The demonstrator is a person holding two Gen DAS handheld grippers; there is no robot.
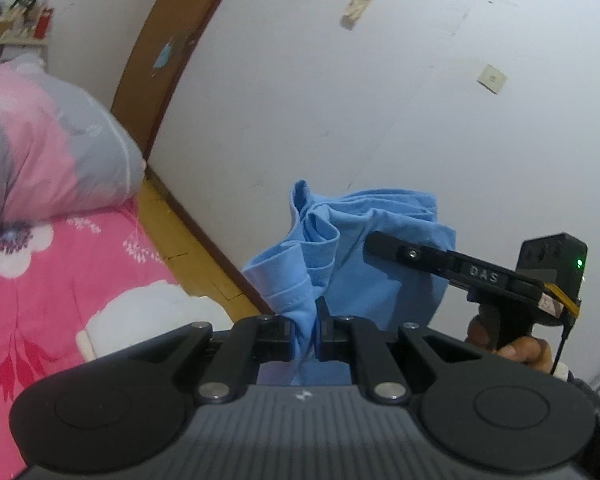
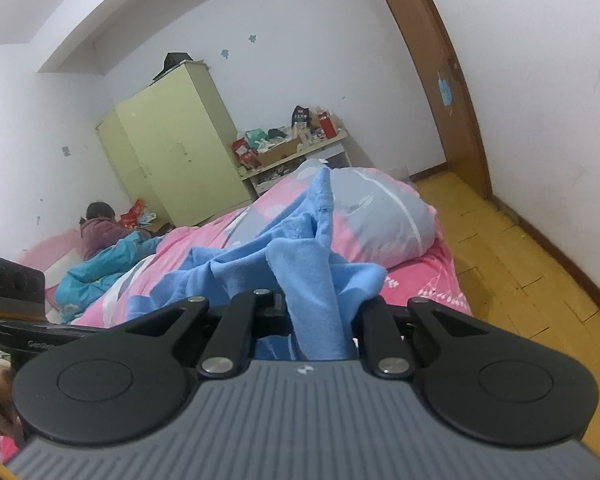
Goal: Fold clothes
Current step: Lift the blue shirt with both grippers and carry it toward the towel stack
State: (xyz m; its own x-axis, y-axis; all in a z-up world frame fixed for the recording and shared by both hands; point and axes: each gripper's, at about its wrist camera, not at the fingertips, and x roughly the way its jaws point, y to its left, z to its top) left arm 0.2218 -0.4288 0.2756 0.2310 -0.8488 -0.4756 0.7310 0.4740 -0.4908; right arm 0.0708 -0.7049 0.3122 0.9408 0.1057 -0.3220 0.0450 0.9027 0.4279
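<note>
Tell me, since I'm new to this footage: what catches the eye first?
A crumpled light blue cotton garment hangs in mid-air, pinched in the left tool and in the right tool. Behind it lies a bed with a bright pink floral bedspread, topped by a puffy grey and pink quilt.
</note>
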